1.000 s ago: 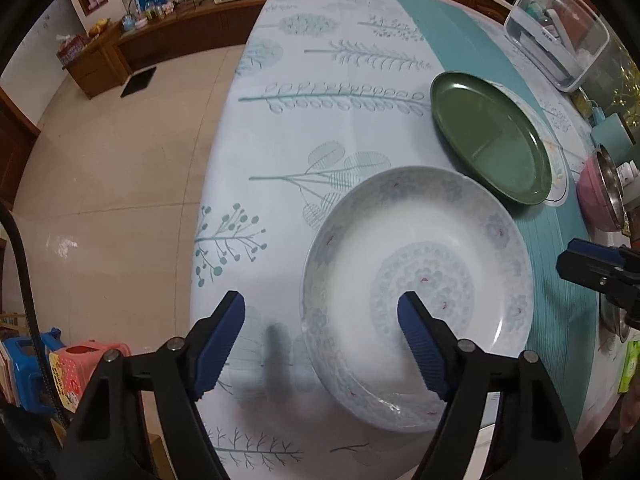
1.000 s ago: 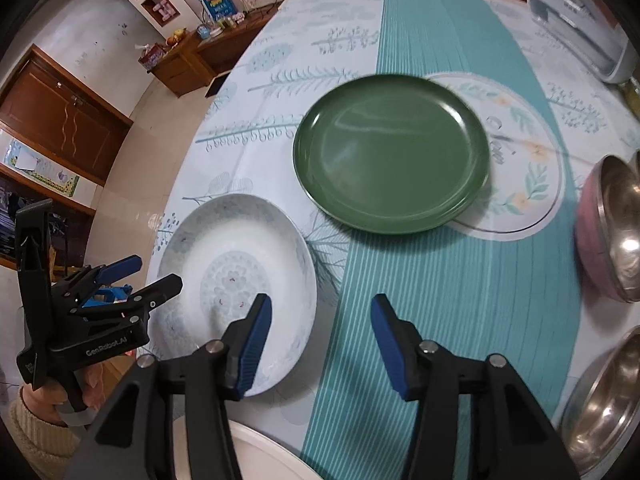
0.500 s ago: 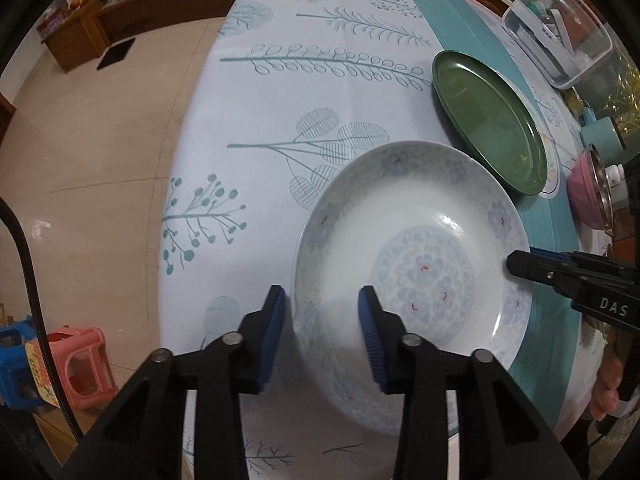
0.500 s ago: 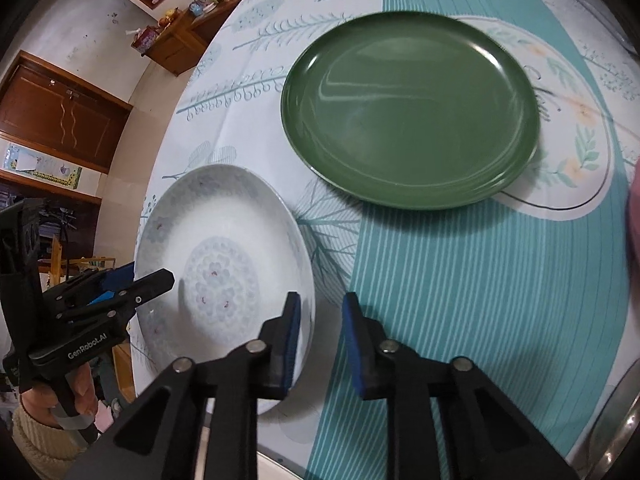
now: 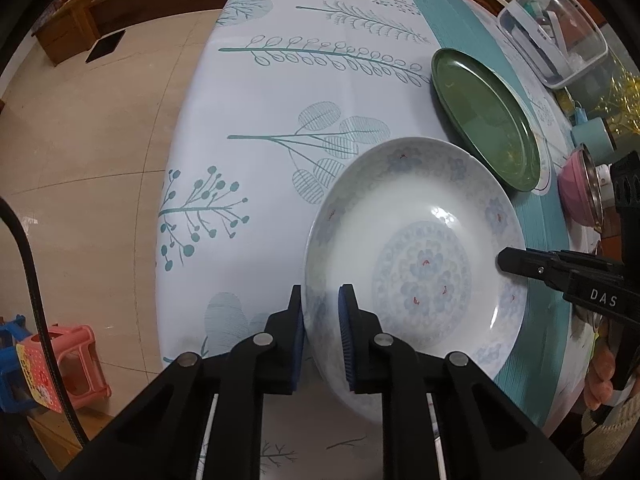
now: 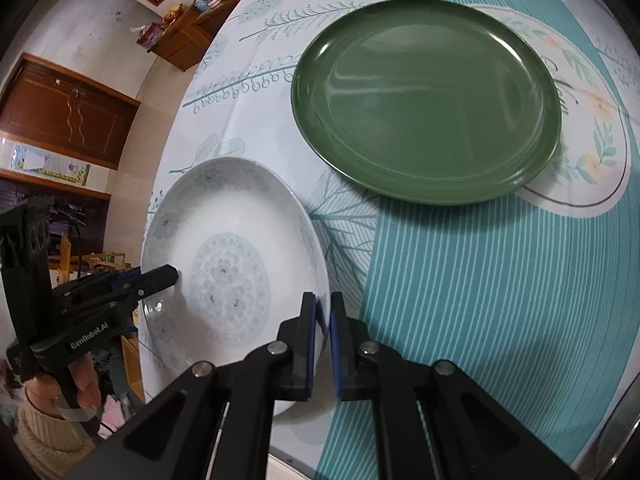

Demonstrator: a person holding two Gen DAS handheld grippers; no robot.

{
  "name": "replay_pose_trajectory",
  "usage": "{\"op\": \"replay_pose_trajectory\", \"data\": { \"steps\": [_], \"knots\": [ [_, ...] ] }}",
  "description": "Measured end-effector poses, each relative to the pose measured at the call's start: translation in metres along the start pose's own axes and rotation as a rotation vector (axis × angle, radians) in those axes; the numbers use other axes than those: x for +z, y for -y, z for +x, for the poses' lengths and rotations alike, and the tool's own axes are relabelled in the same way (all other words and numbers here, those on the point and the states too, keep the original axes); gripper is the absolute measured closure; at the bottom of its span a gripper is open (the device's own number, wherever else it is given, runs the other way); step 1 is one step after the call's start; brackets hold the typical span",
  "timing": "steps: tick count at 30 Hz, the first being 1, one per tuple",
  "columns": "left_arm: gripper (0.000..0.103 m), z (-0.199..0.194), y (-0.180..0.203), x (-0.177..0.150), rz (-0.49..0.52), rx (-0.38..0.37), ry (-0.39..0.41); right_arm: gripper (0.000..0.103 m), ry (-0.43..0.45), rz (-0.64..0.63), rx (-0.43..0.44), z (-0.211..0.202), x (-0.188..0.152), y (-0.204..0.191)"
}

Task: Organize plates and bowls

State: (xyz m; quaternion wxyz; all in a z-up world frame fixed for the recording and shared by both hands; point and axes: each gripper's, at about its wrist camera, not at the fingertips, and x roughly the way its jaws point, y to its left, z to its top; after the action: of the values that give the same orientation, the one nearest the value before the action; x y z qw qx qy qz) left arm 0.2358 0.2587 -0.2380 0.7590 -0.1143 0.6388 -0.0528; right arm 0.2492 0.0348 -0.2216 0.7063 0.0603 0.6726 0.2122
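A white bowl (image 5: pixel 416 256) with a pale blue flower pattern stands near the table's edge. My left gripper (image 5: pixel 321 292) is closing on its near rim, one blue pad inside and one outside, both against the wall. My right gripper (image 6: pixel 322 298) pinches the opposite rim of the same bowl (image 6: pixel 224 248) in the same way. Each gripper also shows in the other's view, the right gripper (image 5: pixel 504 258) and the left gripper (image 6: pixel 172 274). A green plate (image 6: pixel 424 96) lies beyond the bowl on top of a white flowered plate (image 6: pixel 600 160).
A pink bowl with a steel lining (image 5: pixel 580 196), a teal cup (image 5: pixel 592 136) and a clear plastic box (image 5: pixel 556 32) stand at the right. Part of a steel bowl (image 6: pixel 624 452) shows at the lower right. The table edge drops to the floor, where a pink stool (image 5: pixel 72 356) stands.
Both grippers came down towards the white bowl and their jaws went from wide apart to pinched on opposite sides of its rim. The green plate has not moved.
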Motion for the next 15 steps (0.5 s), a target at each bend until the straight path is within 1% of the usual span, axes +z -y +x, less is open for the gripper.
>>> {"op": "replay_pose_trajectory", "data": {
  "steps": [4, 11, 15],
  "knots": [
    [0.093, -0.005, -0.001, -0.004, -0.011, -0.014, -0.01, 0.097, -0.007, -0.012, -0.014, -0.001, -0.004, -0.001],
    [0.093, -0.019, 0.009, -0.021, 0.01, -0.018, -0.013, 0.097, -0.016, -0.028, -0.031, -0.012, -0.016, -0.004],
    [0.093, -0.033, 0.016, -0.029, 0.006, -0.038, -0.002, 0.097, -0.006, -0.032, -0.034, -0.025, -0.024, -0.007]
  ]
}}
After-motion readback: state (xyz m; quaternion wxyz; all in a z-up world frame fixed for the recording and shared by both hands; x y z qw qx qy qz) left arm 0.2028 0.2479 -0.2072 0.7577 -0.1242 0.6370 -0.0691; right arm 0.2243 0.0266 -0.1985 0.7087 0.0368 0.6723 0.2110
